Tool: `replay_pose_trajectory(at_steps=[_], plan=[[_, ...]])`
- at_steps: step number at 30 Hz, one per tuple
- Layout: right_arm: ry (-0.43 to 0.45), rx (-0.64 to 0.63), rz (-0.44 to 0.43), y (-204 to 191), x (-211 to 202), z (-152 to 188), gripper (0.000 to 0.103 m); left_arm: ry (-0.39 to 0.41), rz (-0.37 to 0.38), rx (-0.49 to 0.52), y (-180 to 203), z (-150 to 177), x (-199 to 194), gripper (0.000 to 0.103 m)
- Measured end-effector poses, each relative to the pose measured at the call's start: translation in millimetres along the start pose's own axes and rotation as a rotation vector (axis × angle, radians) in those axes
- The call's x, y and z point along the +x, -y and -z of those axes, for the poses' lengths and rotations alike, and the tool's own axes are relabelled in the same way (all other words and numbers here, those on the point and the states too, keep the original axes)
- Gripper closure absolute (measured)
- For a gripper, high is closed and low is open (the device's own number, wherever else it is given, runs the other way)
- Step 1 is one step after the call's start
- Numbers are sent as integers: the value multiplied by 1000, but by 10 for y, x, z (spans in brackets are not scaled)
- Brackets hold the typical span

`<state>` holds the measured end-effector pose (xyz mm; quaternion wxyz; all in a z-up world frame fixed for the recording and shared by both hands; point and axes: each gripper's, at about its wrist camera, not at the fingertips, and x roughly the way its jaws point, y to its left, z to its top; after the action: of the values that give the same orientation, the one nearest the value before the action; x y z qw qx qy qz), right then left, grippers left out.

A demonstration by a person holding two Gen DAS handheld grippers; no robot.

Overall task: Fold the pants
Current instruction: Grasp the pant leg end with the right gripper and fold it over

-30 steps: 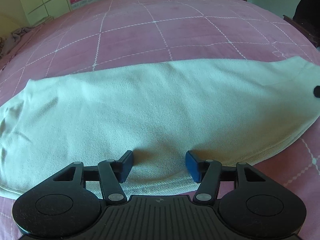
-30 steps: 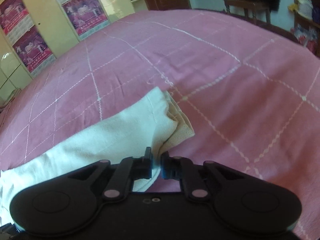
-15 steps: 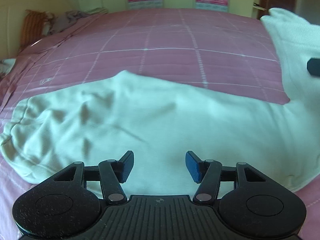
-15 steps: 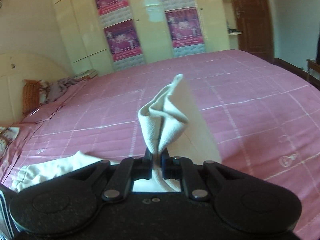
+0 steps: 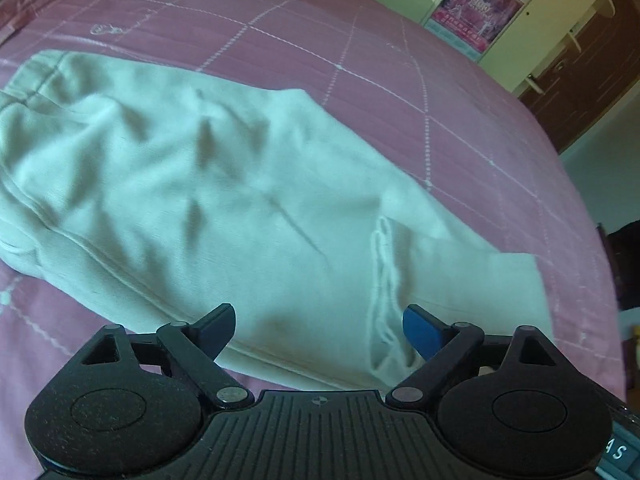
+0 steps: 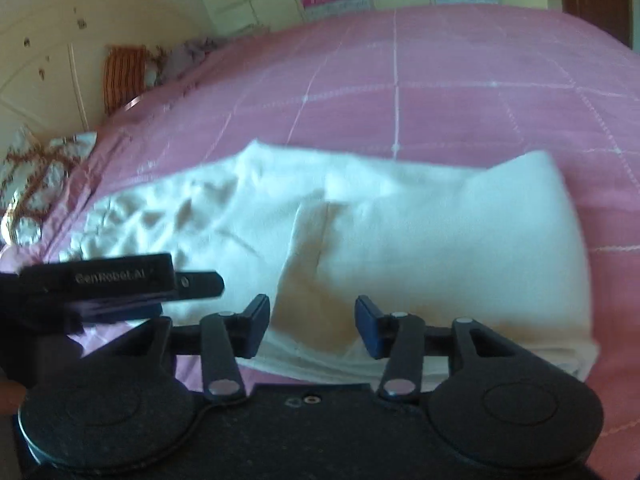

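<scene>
One fold down on the cream pants (image 6: 420,240), lying doubled over on the pink bedspread (image 6: 400,100); another fold apparently to come. Left gripper (image 5: 320,326) and right gripper (image 6: 312,326) just opened, jaws apart above the cloth, holding nothing.

One brand can be read clearly: "GenRobot.AI", in pale letters on the flat black body of the left claw (image 6: 100,280), seen from the side in the right wrist view, at the left edge of the picture. In the left wrist view, the letters "AS" stand in white on a grey-blue strip (image 5: 618,454) at the lower right corner of that claw's housing; the rest of the word is cut off. The posters (image 5: 476,20) on the cupboard doors carry print, but it is too small and blurred to read.
</scene>
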<state>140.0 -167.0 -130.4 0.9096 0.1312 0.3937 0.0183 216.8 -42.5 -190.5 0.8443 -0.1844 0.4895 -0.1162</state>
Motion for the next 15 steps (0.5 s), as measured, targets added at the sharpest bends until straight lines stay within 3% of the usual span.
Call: replay_pose_trajectory(at_steps=[2,6,7,8,10,12,15], plan=[[79,24,49,180,-259,-49,39,-37,47,-46,68,18,110,13],[131,50,107,526,-548,-67,39,-98,116,-112,170,120,316,14],[135,58,120,609,-588,-46,39,-105,117,-122,188,146,362,29],[141,68,131,688,-610,-29,39,-117,108,-127,216,169,430,55],[149,97,152,857,-628,35,39,-148,116,-150,251,217,527,83],[167,132,183,983,-636,93,39,-124,106,-159,279,222,506,84],[192,185,257,1130,-604,97,48,-20,124,-126,366,87,254,85]])
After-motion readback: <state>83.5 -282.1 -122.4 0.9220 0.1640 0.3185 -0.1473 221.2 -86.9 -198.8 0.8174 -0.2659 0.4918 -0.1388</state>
